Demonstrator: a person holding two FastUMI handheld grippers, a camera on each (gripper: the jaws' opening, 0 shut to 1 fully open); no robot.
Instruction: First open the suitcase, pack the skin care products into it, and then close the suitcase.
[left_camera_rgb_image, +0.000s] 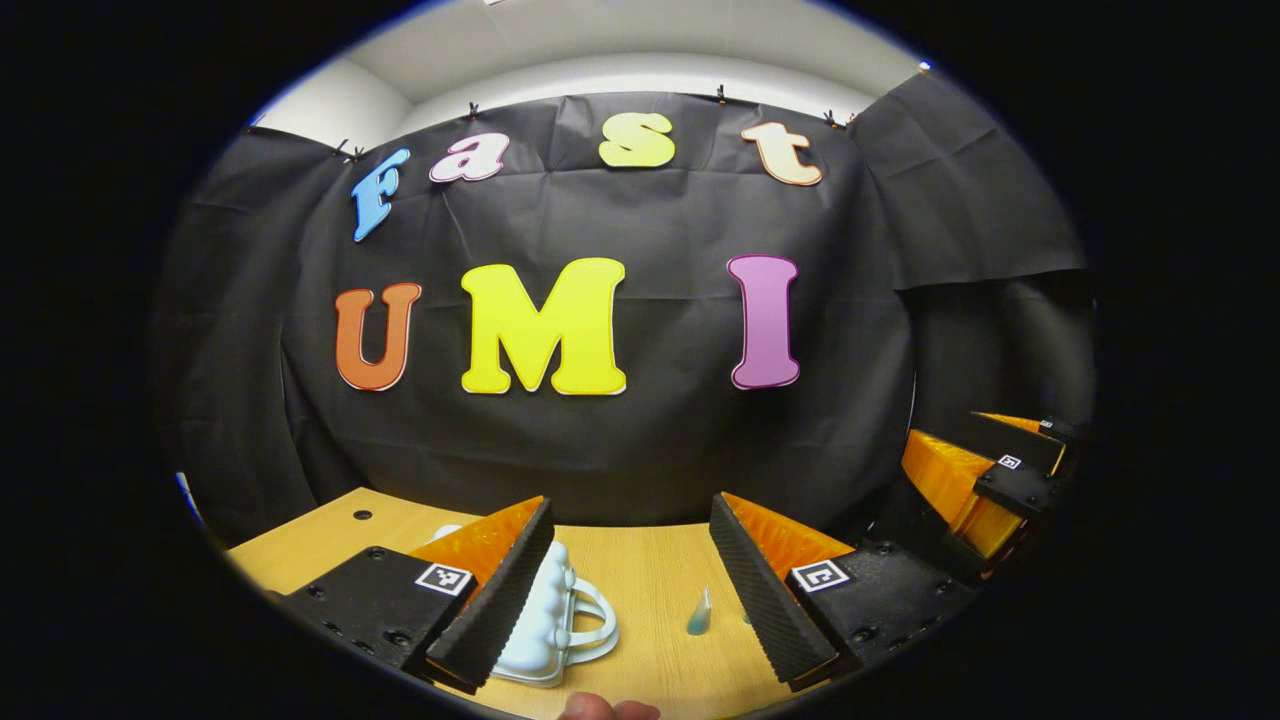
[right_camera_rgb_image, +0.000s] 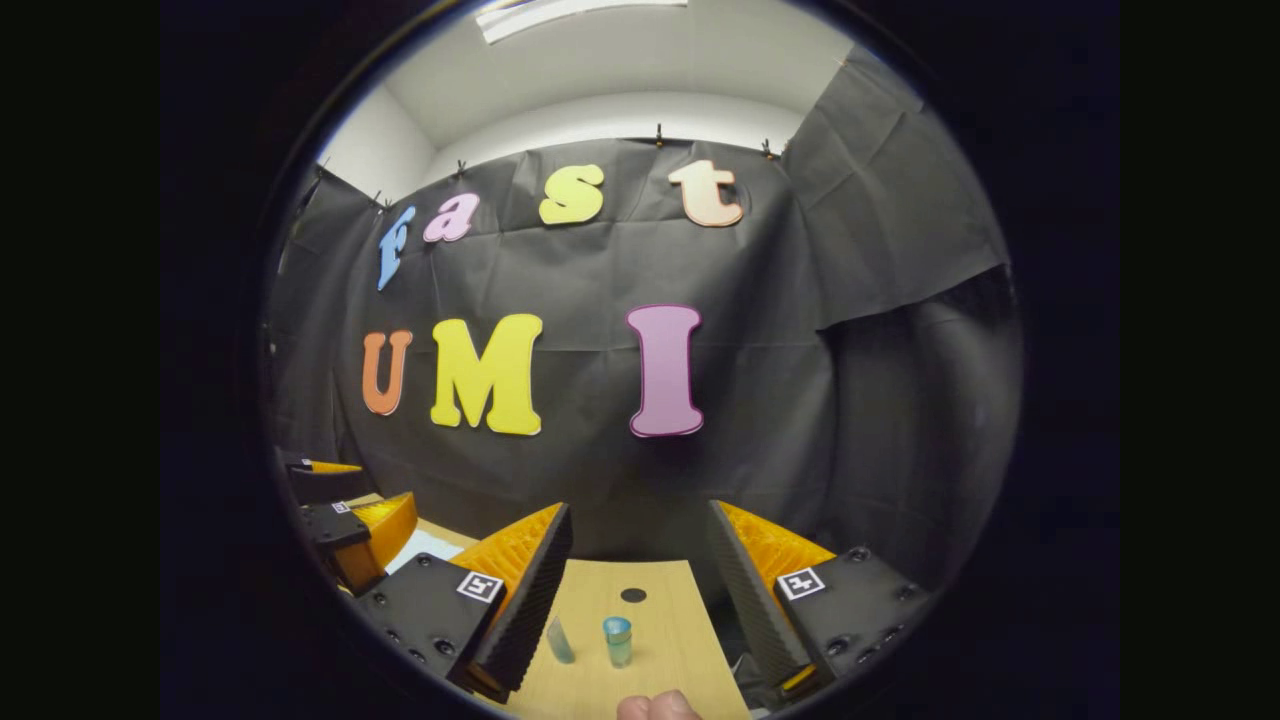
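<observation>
— What are your claws doing?

— My left gripper (left_camera_rgb_image: 632, 575) hangs above the wooden table (left_camera_rgb_image: 650, 570), its two fingers spread wide with nothing between them. My right gripper (right_camera_rgb_image: 640, 585) is the same: fingers well apart, holding nothing, raised over the right part of the same table (right_camera_rgb_image: 660, 610).

— Where is the suitcase?

— In the left gripper view, a small white suitcase (left_camera_rgb_image: 550, 625) lies on the table, partly hidden behind my left finger (left_camera_rgb_image: 500, 600). Its handle (left_camera_rgb_image: 600, 625) loops out toward the middle of the table. It looks shut, though the finger covers much of it, so I cannot be sure.

— And the skin care products?

— In the right gripper view, two small items stand upright on the table between my fingers. One is a little clear bottle with a blue cap (right_camera_rgb_image: 618, 640); just to its left is a slim bluish-green tube (right_camera_rgb_image: 560, 640), close beside my left finger (right_camera_rgb_image: 525, 600). They stand near each other but apart. In the left gripper view, I see one bluish-green tube (left_camera_rgb_image: 699, 612) on the table near my right finger (left_camera_rgb_image: 765, 590), well apart from the suitcase.

— Can you see your other claw?

— Yes. The right gripper (left_camera_rgb_image: 985, 480) shows far off at the right edge of the left gripper view, and the left gripper (right_camera_rgb_image: 350, 520) at the left edge of the right gripper view. A fingertip (right_camera_rgb_image: 655, 706) of my hand peeks in at the bottom edge.
</observation>
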